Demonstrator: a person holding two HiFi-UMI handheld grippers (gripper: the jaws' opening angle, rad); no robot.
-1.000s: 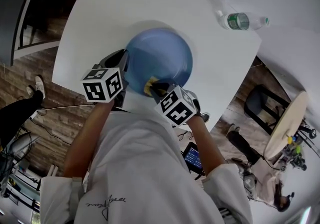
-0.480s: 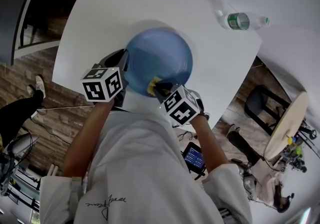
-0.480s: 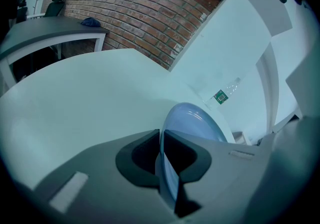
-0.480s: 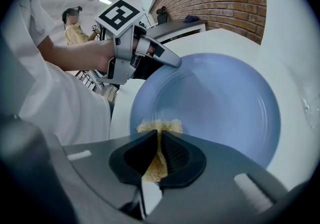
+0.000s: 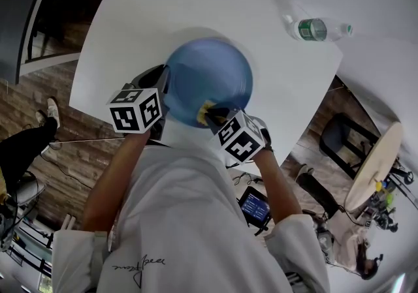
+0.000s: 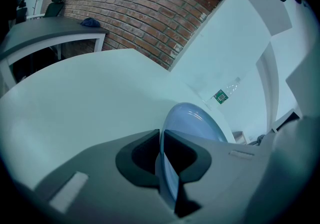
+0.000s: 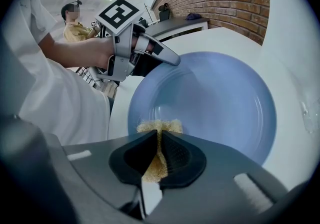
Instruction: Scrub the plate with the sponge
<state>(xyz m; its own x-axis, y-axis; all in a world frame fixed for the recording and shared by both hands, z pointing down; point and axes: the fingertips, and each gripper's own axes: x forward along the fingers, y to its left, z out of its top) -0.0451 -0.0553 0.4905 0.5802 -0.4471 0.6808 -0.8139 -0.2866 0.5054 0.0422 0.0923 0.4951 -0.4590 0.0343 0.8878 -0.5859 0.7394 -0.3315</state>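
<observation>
A round blue plate [image 5: 208,79] lies on the white table [image 5: 163,11] close to its near edge. My left gripper [image 5: 161,86] is shut on the plate's left rim; in the left gripper view the plate [image 6: 192,123] stands edge-on between the jaws. My right gripper [image 5: 212,115] is shut on a yellow sponge [image 5: 204,111] that rests on the plate's near rim. The right gripper view shows the sponge [image 7: 159,129] pinched between the jaws over the plate [image 7: 215,103], with the left gripper [image 7: 167,58] clamping the far rim.
A clear water bottle with a green label [image 5: 317,27] lies at the table's far right. A brick wall [image 6: 150,13] and a dark desk [image 6: 50,31] stand beyond the table. A person [image 7: 75,23] stands in the background, and chairs [image 5: 343,135] sit off the table's right edge.
My right gripper with the sponge has slid slightly right along the plate's near rim. The left gripper and plate have barely moved.
</observation>
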